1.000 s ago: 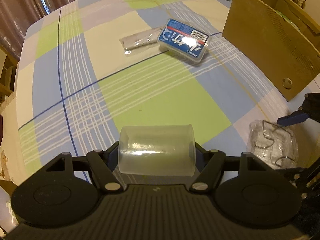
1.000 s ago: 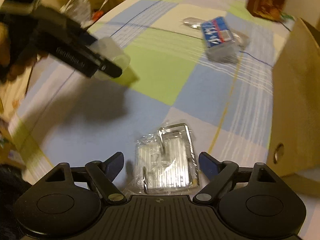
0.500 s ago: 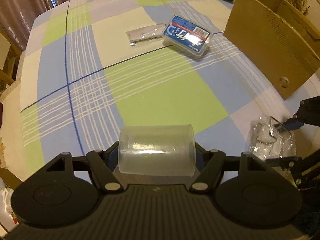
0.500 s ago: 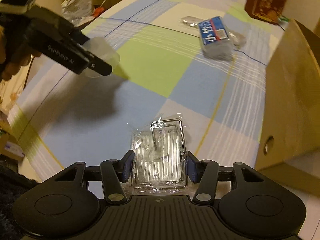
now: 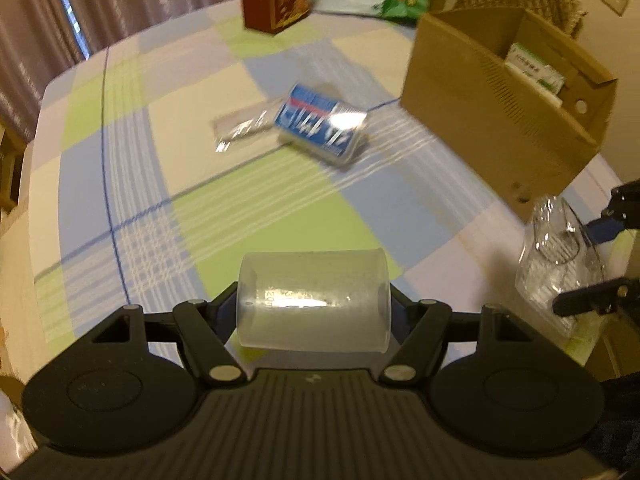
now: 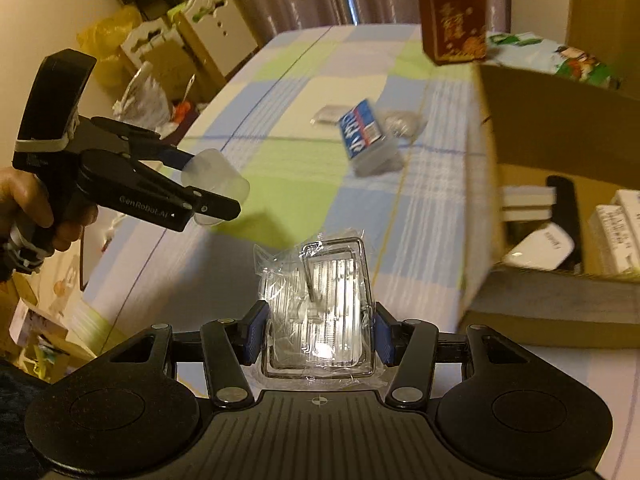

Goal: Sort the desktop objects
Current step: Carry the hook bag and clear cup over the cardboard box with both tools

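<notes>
A clear plastic cup (image 5: 313, 299) lies sideways in the pinch of the left gripper (image 5: 314, 312), held above the checked tablecloth (image 5: 260, 216), while the right gripper (image 6: 316, 334) clamps a wrapped packet of clear wire-hooked holders (image 6: 320, 312) between its blue pads (image 6: 253, 334) (both loads appear clear of the table). The sorting looks to be at its carrying step: each piece is in hand and the open cardboard box (image 6: 520, 128) stands just to the right. The next move likely calls for swinging the packet over the box's near wall before letting go. Inside the box sit white cartons (image 6: 624, 236), a white device (image 6: 540, 246) and a dark strap-like item. A blue-labelled case (image 5: 320, 126) and a clear sachet (image 5: 240, 128) wait farther up the cloth.
</notes>
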`<action>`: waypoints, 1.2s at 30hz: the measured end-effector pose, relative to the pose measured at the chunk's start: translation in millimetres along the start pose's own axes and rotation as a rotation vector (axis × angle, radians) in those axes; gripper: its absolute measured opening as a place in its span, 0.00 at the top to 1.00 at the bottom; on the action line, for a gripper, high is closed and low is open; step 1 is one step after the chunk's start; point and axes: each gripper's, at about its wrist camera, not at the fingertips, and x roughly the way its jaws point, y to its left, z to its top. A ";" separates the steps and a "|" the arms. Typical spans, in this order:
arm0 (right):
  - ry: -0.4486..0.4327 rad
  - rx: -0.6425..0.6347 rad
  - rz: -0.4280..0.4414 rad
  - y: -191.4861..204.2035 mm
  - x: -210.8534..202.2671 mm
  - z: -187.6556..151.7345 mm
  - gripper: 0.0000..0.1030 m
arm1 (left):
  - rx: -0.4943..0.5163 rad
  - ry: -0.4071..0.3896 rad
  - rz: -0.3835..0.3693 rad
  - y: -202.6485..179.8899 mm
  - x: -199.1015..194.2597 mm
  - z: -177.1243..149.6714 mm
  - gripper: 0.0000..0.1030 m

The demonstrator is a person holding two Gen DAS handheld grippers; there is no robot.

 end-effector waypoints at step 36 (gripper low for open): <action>-0.207 0.029 -0.070 -126.5 -155.4 25.9 0.49 | 0.211 -0.198 -0.074 -122.0 -40.4 130.1 0.34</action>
